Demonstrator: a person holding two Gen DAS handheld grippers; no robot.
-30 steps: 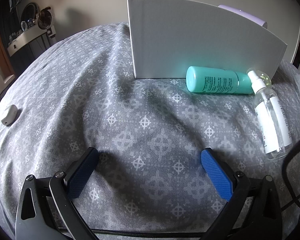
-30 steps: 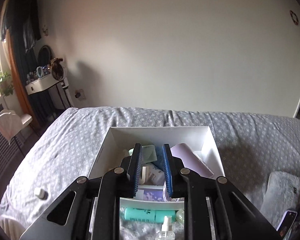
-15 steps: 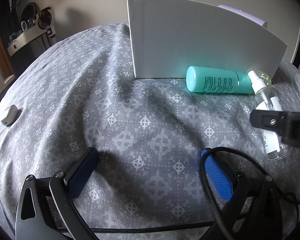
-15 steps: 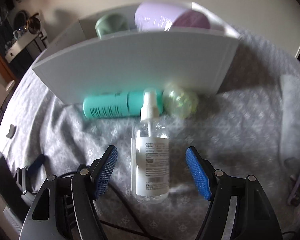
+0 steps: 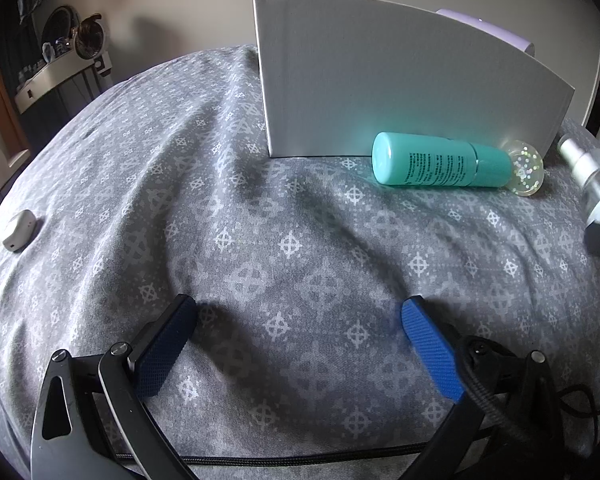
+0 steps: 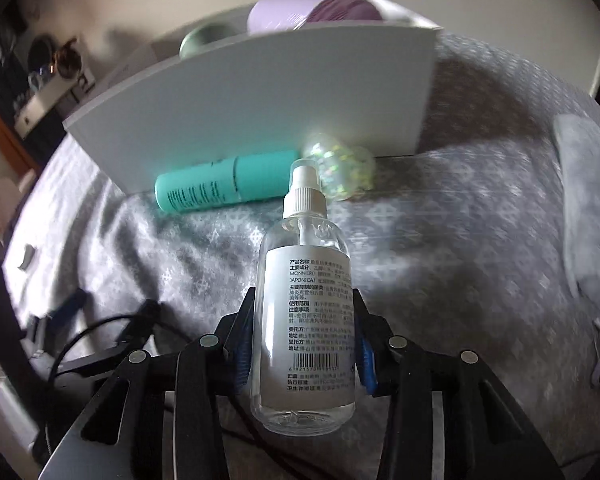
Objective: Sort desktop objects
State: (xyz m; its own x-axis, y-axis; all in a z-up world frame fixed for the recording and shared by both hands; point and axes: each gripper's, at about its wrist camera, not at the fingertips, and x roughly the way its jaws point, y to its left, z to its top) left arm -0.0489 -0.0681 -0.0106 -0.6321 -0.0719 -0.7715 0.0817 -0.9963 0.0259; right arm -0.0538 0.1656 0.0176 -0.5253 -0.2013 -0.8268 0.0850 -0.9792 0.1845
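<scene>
Right gripper [image 6: 304, 344] jaws closing on one spray bottle [image 6: 306, 312]; left gripper [image 5: 300, 320] jaws wide, empty

Teal tube [image 5: 440, 164], white box [image 5: 400, 84], grey bedspread [image 5: 260, 240] with pale cross motifs

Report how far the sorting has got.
Done: a purple bottle and a green item already sit in the white box. In hand: the right gripper is closing on the clear spray bottle, pads at its sides. Left: the teal tube and glitter ball lie outside the box. The left gripper is open, empty.
</scene>
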